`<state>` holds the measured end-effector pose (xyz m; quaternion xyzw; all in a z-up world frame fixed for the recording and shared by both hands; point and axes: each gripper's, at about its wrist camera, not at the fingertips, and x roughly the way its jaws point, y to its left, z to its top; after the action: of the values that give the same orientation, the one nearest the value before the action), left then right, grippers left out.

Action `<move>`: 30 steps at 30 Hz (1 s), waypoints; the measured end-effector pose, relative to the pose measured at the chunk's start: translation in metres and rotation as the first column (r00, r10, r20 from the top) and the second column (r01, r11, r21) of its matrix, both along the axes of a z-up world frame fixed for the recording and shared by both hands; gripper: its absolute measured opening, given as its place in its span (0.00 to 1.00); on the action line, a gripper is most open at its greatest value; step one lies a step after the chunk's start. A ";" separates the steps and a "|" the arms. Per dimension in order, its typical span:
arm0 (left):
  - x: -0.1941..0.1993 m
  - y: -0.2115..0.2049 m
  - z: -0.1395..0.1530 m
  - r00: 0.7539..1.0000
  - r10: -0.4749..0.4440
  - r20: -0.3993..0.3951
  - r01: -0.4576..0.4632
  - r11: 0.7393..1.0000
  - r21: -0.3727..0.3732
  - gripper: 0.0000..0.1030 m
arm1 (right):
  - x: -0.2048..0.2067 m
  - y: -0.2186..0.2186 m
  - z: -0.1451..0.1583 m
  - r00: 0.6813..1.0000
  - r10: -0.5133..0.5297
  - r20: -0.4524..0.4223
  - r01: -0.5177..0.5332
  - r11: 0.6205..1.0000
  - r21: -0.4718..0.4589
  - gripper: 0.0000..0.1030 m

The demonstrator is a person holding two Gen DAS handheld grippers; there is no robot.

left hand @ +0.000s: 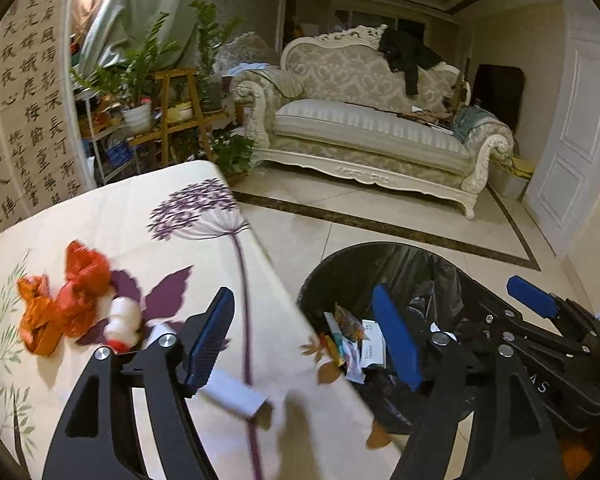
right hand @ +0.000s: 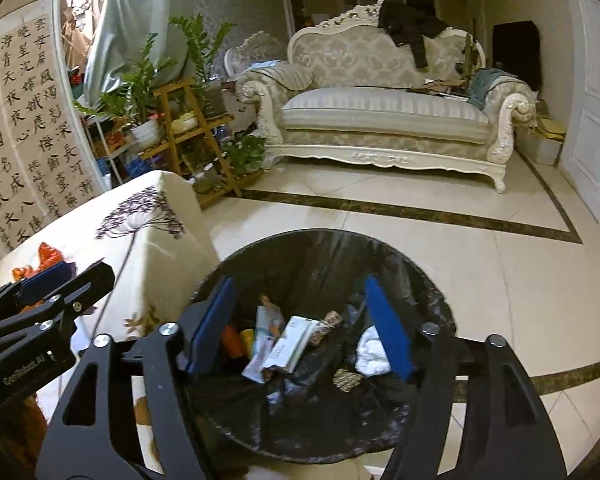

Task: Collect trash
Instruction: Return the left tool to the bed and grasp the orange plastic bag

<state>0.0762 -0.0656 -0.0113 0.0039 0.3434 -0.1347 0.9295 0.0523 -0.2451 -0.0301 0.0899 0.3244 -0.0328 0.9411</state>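
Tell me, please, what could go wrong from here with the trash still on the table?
The white paper piece lies near the table edge, beside the bin; a careless pass by the open left gripper might knock it to the floor. The crumpled red wrappers and the small white item lie bunched, so one grab may drop some.

Two fisheye wrist views, side by side, both tilted down across the same room.

The left wrist camera looks past its blue-padded left gripper (left hand: 304,340), close above the edge of the cream floral-printed tablecloth (left hand: 204,248), with the round black-lined trash bin (left hand: 340,272) to its right. The right wrist camera sits almost directly over that bin (right hand: 428,280), behind the blue-padded right gripper (right hand: 300,328). Both share the bin, the tablecloth corner (right hand: 160,208), the ornate cream sofa (left hand: 364,128) (right hand: 384,112), and each other's gripper, somewhat blurred at the frame edge.
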 end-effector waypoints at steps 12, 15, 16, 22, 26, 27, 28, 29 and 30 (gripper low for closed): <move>-0.015 0.077 0.002 0.983 0.182 -0.016 -0.182 0.983 0.008 0.72 | 0.006 0.062 0.008 0.989 0.146 -0.018 -0.146 0.989 0.010 0.66; -0.015 0.103 0.002 0.969 0.247 -0.015 -0.247 0.969 0.014 0.73 | 0.008 0.080 0.011 0.983 0.185 -0.017 -0.185 0.983 0.008 0.66; -0.015 0.110 0.002 0.964 0.265 -0.016 -0.265 0.964 0.013 0.73 | 0.009 0.086 0.012 0.980 0.196 -0.016 -0.196 0.981 0.008 0.66; -0.009 0.161 -0.002 0.925 0.378 -0.033 -0.378 0.926 0.013 0.73 | 0.018 0.121 0.016 0.966 0.258 -0.018 -0.258 0.966 0.007 0.66; -0.002 0.184 -0.007 0.908 0.414 -0.057 -0.414 0.910 0.009 0.73 | 0.026 0.142 0.018 0.956 0.291 -0.023 -0.291 0.957 0.007 0.66; 0.000 0.188 -0.008 0.907 0.417 -0.064 -0.418 0.909 0.008 0.74 | 0.028 0.148 0.018 0.953 0.301 -0.024 -0.301 0.954 0.005 0.66; 0.003 0.192 -0.010 0.904 0.421 -0.070 -0.422 0.907 0.006 0.74 | 0.030 0.153 0.018 0.951 0.309 -0.025 -0.309 0.951 0.002 0.66; 0.006 0.194 -0.010 0.903 0.423 -0.074 -0.424 0.906 0.004 0.74 | 0.032 0.158 0.017 0.948 0.318 -0.028 -0.318 0.948 0.000 0.66; 0.006 0.196 -0.011 0.903 0.422 -0.075 -0.423 0.906 0.003 0.74 | 0.034 0.162 0.017 0.946 0.323 -0.030 -0.323 0.946 0.000 0.66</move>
<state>0.0827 0.1308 -0.0224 -0.0819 0.3690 0.0676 0.9233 0.0860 -0.0828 -0.0127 0.0326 0.3485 0.1194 0.9291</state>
